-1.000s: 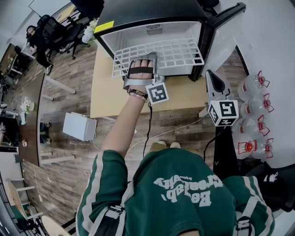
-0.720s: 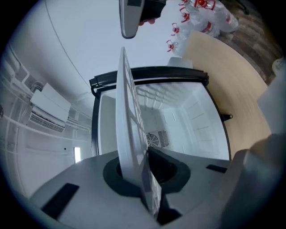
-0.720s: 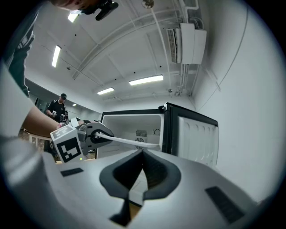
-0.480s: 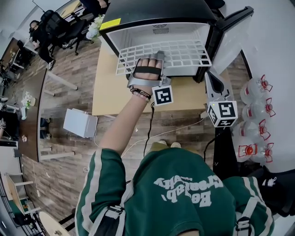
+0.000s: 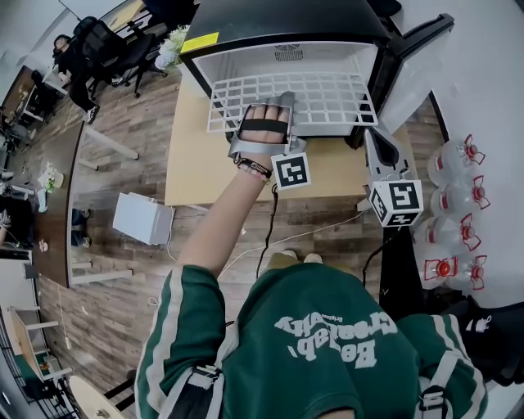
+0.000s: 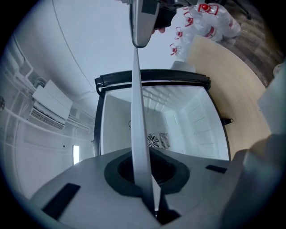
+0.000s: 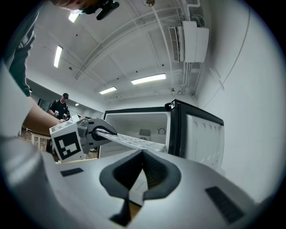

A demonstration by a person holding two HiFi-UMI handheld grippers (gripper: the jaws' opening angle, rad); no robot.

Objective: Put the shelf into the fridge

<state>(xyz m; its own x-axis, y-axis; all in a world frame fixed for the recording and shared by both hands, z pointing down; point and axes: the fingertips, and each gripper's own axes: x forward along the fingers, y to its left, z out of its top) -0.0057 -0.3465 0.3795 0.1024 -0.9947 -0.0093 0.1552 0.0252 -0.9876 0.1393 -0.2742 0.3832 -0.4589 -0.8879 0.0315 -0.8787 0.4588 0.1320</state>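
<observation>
Clenching my left gripper (image 5: 282,100) on the white wire-grid shelf (image 5: 327,90), right gripper (image 5: 371,133) shut empty beside the black open fridge (image 5: 270,20), I am aiming the shelf level into the fridge.

Shelf (image 5: 319,94) partway in fridge (image 5: 278,20), fridge on table (image 5: 201,164)

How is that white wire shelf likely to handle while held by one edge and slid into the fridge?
Probably stiff: the wire shelf lies flat though only the left tool pinches its edge. Likely light, being an open grid. Held off-centre, it may twist or snag on the fridge walls.
</observation>
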